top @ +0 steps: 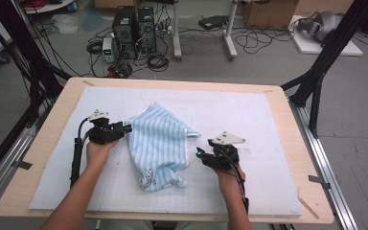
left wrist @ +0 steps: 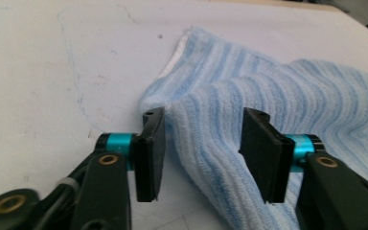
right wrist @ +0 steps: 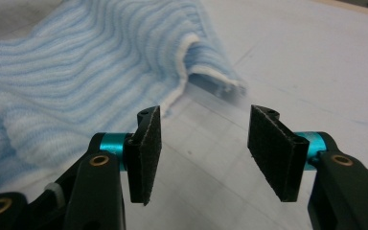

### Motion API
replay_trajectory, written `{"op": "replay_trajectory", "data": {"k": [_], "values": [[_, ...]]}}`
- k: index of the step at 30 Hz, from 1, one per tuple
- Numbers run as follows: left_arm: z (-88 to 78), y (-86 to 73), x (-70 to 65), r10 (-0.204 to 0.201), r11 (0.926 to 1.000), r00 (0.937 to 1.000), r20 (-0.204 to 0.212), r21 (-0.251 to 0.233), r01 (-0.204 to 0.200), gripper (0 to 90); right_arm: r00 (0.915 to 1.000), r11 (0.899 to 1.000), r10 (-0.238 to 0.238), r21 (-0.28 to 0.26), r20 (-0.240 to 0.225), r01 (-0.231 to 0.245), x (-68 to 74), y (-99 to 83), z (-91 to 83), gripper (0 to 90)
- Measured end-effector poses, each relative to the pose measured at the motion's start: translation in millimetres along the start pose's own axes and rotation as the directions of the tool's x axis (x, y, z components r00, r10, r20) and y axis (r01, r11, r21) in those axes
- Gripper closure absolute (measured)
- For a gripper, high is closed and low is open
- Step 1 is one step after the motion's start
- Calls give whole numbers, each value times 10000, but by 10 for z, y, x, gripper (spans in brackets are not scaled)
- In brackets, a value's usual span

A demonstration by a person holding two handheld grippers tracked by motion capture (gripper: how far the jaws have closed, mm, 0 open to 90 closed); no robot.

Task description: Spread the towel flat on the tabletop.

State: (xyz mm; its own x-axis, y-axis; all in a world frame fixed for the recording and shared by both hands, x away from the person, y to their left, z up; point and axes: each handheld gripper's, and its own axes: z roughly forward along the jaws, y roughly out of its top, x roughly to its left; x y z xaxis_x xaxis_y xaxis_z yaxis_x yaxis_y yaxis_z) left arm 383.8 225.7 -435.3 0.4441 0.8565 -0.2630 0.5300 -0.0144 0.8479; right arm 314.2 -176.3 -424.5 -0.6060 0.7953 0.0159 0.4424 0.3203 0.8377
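Left gripper [top: 126,128] first: jaws apart, a fold of the towel [top: 159,146] running up between them in the left gripper view, but the pads aren't pressing it. One pad sits right at the cloth's edge, the other stands clear with towel draped behind it. So released, not gripping. In the high view that gripper points across at the towel's left edge, tips just touching the fabric, the left hand [top: 98,149] behind it.

Over to the right gripper [top: 199,154]: jaws spread as well, nothing between them but bare mat [top: 249,115]. In the right gripper view the towel's white-hemmed corner [right wrist: 206,67] lies just ahead and to the left of the jaws, apart from both pads. From above, this gripper sits just beside the towel's right side, below the pointed corner, the right hand [top: 227,175] trailing toward the near edge.

The towel itself, light blue with stripes, lies rumpled in the middle of the mat between the two grippers, one corner sticking out right, a small printed figure [top: 147,179] on its near end. The mat covers a wooden table [top: 52,120].
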Motion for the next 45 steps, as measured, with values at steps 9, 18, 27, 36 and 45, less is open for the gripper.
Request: {"op": "replay_trajectory", "data": {"k": [9,18,27,36,45], "values": [[-105,-47,18,128,9992,9998,151,-388,-122,473,9947,9938,-372,1009,-961,469,271,198,599,473],[-150,-56,-6,274,9991,9992,298,-346,-264,470,9892,9788,-1406,1449,-402,1450,290,234,757,868],[-139,-68,-113,547,9984,9969,568,-164,-539,468,9856,9926,-652,1115,1559,481,-182,396,693,870],[-78,-108,-217,824,9963,9927,878,192,-844,469,9407,9954,113,860,3390,-429,-508,408,555,869],[29,-182,-380,1078,9906,9797,1689,657,-1203,470,9510,9982,581,-21,3036,-603,-526,407,431,653]]}}
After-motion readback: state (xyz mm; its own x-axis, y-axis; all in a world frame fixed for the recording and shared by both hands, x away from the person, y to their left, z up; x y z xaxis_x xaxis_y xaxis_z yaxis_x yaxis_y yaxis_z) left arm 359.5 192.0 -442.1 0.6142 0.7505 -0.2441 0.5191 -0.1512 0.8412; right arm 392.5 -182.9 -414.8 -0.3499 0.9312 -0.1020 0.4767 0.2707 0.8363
